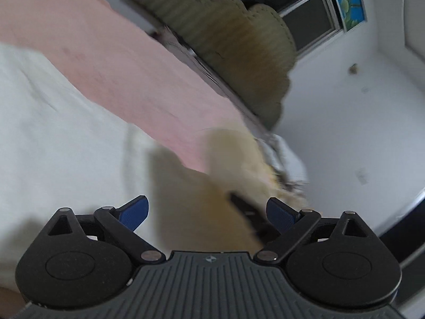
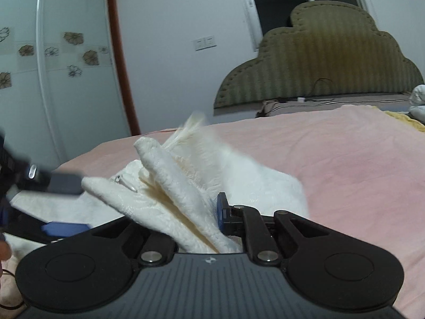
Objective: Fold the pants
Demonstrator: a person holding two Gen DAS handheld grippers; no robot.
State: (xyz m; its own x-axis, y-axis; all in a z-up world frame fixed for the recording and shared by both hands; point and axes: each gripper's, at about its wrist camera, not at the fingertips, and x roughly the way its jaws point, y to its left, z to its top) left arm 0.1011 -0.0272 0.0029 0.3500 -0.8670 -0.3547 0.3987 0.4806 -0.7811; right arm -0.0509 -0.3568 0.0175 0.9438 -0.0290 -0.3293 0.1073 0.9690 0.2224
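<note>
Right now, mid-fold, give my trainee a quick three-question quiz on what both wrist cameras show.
1. True or false: the right tongs are clamped on the white pants.
2. Multiple choice: the left tongs are A) shut on the pants, B) open with nothing between the pads, C) shut on the bed cover.
3. Short answer: what colour is the bed cover under the pants, and what stands at the end of the bed?

Key
1. True: layers of cloth run between the closed pads.
2. B.
3. Pink; an olive padded headboard.
</note>
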